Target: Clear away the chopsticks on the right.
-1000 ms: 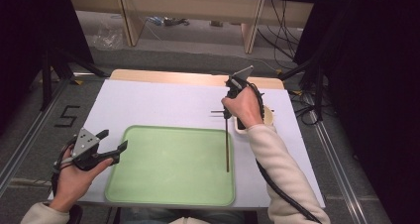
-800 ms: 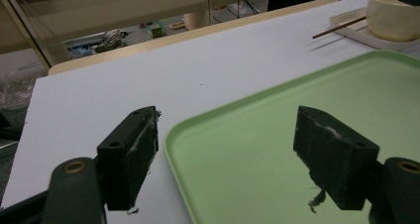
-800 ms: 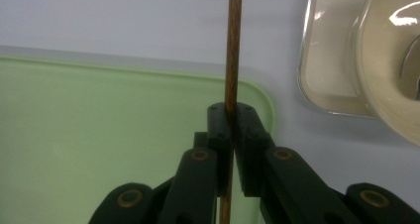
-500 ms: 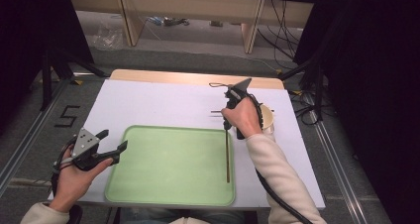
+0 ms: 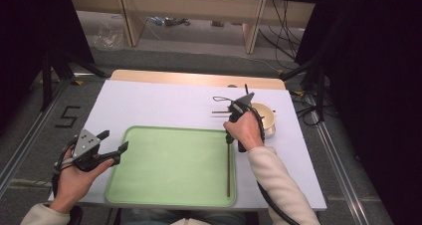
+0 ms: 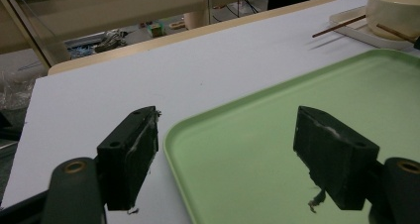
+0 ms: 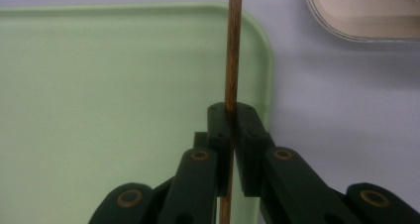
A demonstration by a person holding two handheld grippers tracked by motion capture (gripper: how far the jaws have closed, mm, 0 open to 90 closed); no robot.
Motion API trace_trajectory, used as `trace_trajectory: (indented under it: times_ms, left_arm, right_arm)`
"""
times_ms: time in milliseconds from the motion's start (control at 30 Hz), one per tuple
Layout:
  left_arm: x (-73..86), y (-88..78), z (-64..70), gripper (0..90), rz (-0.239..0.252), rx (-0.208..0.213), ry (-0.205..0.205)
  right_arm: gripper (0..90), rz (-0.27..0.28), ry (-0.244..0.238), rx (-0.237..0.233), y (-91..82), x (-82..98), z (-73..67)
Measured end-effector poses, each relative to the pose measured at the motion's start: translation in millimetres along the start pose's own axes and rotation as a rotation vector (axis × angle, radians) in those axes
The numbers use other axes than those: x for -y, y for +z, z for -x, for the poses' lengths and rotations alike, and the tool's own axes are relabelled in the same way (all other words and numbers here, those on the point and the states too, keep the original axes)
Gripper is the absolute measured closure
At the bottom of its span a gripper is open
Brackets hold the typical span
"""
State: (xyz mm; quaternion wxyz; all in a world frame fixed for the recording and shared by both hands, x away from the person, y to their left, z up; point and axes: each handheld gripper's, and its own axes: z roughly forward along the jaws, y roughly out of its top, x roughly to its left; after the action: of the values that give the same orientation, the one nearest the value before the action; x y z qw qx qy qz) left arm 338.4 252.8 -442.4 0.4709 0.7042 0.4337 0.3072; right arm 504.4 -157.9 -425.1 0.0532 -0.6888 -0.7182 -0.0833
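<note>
My right gripper [image 5: 229,139] [image 7: 232,117] is shut on a thin brown chopstick [image 5: 228,170] [image 7: 233,45]. The stick runs along the inside of the right rim of the pale green tray [image 5: 169,135] [image 7: 99,85]; I cannot tell whether its far end touches the tray. A second chopstick [image 5: 222,112] [image 6: 339,27] lies beside a cream bowl [image 5: 266,116] [image 6: 393,6] behind the tray's right corner. My left gripper [image 5: 115,140] [image 6: 225,159] is open over the tray's [image 6: 277,125] left edge, with nothing between its pads.
The bowl stands on a flat white dish [image 6: 354,29] [image 7: 366,21] near the table's right side. A white sheet [image 5: 164,105] covers the table. Cables and shelving lie on the floor beyond the far edge.
My right hand has come down and toward the near edge with the chopstick, which now reaches further down the tray's right side. My left gripper has stayed where it was.
</note>
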Motion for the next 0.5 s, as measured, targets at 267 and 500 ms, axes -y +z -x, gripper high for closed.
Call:
trace_trajectory:
  times_ms: [267,500]
  left_arm:
    - [-0.2,-0.5,-0.2,25.2,-0.001,-0.003,0.001]
    - [0.3,0.4,-0.2,25.2,-0.004,0.002,-0.001]
  right_arm:
    - [87.2,-0.03,-0.002,0.021,9.1,4.0,-0.8]
    - [87.1,-0.085,-0.002,0.025,14.5,5.3,1.6]
